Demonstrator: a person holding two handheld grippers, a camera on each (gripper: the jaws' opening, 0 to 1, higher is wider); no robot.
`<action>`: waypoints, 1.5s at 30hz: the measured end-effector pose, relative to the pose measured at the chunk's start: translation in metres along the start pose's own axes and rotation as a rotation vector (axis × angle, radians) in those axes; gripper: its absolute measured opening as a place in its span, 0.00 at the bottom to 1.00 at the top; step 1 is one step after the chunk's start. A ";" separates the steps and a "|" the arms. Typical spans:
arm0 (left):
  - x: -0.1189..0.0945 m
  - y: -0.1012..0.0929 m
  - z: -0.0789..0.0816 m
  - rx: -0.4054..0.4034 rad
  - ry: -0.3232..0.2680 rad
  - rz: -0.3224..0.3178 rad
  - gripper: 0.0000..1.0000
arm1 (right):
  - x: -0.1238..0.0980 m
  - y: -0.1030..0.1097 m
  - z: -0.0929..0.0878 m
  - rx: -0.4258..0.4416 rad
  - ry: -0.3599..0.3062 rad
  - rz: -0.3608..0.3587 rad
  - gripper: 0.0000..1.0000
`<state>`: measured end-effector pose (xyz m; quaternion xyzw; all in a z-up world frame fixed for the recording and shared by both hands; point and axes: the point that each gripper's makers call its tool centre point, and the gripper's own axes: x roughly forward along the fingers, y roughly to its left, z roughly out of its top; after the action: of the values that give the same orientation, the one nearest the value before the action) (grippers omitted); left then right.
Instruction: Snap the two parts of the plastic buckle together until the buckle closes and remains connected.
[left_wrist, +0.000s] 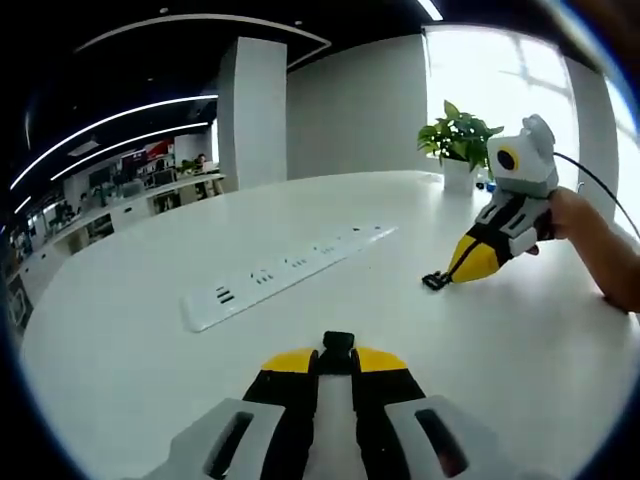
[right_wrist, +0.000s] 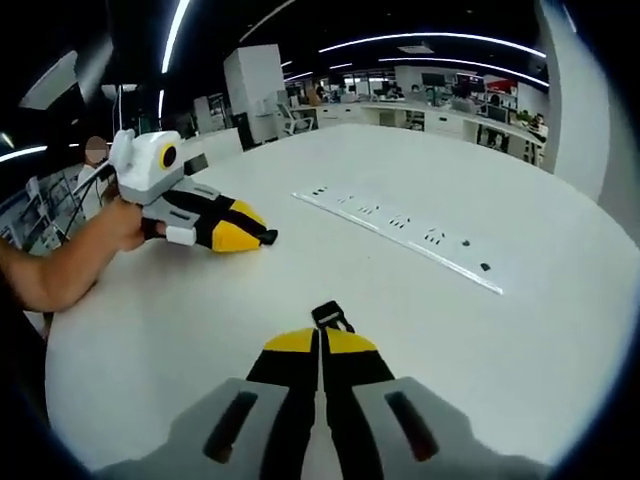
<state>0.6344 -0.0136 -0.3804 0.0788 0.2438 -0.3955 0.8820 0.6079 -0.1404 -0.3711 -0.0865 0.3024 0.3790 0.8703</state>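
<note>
While both grippers sit low over the white worktop (left_wrist: 150, 360), I note each one carrying half of the black buckle. In the left gripper view, my left gripper (left_wrist: 338, 362) has its yellow-tipped jaws pressed together on a small black buckle part (left_wrist: 338, 342), which sticks out just past the tips. The right gripper (left_wrist: 470, 262) comes in from the right of that view, held by a hand (left_wrist: 572, 215), tip down near the worktop with the other buckle part (left_wrist: 434, 281) at its point.

In the right gripper view, the right gripper (right_wrist: 322, 340) has its jaws clamped on that buckle part (right_wrist: 330, 317); a light strap bit seems to trail from it, too small to be sure. The two halves are well apart.

A long white power strip (left_wrist: 285, 275) lies on the worktop between the grippers. A potted plant (left_wrist: 458, 145) stands at the far edge by the window.
</note>
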 end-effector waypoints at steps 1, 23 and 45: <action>0.000 0.000 0.000 0.000 0.000 0.000 0.12 | 0.000 -0.001 0.000 -0.001 -0.001 -0.003 0.00; 0.001 0.001 0.000 0.001 0.002 -0.001 0.12 | 0.014 0.024 0.014 -0.103 -0.086 0.044 0.18; 0.001 0.004 0.003 0.001 0.003 -0.003 0.12 | 0.001 0.018 0.010 -0.075 -0.028 0.057 0.16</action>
<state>0.6391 -0.0122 -0.3787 0.0794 0.2450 -0.3966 0.8811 0.5998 -0.1232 -0.3625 -0.1048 0.2781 0.4159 0.8595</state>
